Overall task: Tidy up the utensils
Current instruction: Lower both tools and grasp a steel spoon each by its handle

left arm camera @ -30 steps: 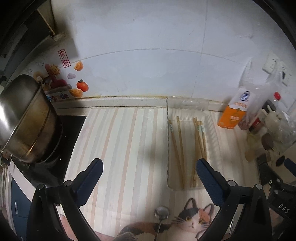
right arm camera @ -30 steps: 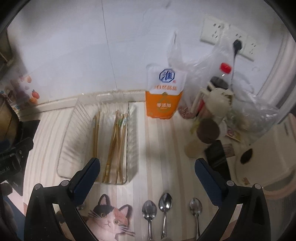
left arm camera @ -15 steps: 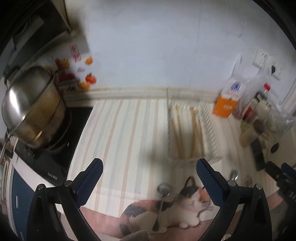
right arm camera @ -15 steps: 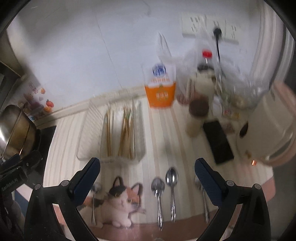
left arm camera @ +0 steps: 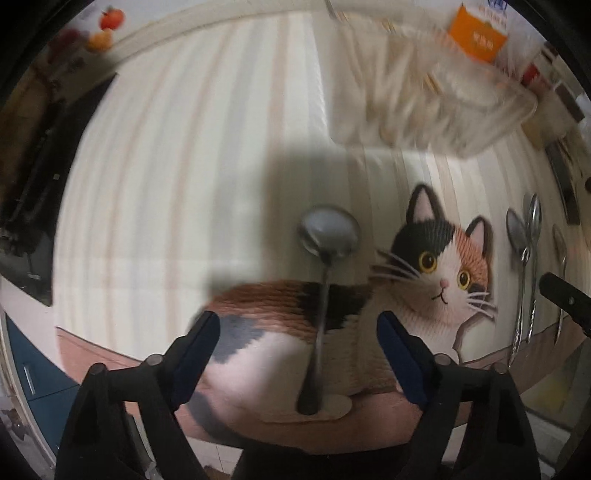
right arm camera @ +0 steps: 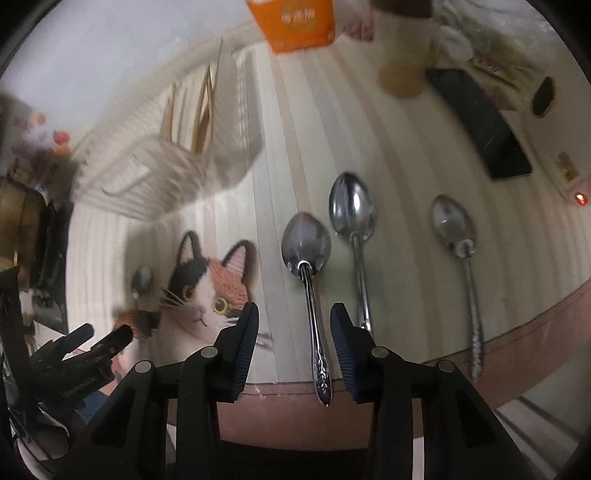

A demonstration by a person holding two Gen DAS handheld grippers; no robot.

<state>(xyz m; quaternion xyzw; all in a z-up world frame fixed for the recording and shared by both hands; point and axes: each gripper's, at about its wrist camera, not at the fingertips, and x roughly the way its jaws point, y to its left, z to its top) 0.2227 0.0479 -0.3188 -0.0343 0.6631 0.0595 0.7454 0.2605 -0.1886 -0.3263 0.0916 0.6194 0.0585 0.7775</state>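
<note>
Left claw [left arm camera: 298,325]: jaws spread wide and closing, pointing down at the tabletop [left arm camera: 184,166]. A ladle [left arm camera: 325,280] lies between the two fingers [left arm camera: 195,347], roughly centred in the gap, touching neither pad. Its round bowl sits just ahead of the fingertips; its handle runs back toward the camera and ends between the finger bases. Long axis is in line with the claw. The ladle is dull grey metal with a thin dark handle, and it lies across the cat picture [left arm camera: 424,266] printed on the striped mat.

Right claw [right arm camera: 293,321]: jaws half spread and closing. A spoon [right arm camera: 308,280] lies between them, its handle closer to the right finger than to the left; no pad presses on it. The bowl points away from the camera, ahead of the fingertips; the handle tip lies at the mat's brown border. Shiny steel, oval bowl face up, handle end embossed.

A second spoon [right arm camera: 352,229] lies just to the right, parallel, bowl set a little further forward; its handle passes behind the right finger. A third spoon [right arm camera: 458,251] lies well apart further right, also parallel, its handle ribbed.

A clear rack [right arm camera: 173,166] with chopsticks [right arm camera: 203,107] sits beyond the cat picture, blurred. An orange carton [right arm camera: 295,26] stands behind it.
</note>
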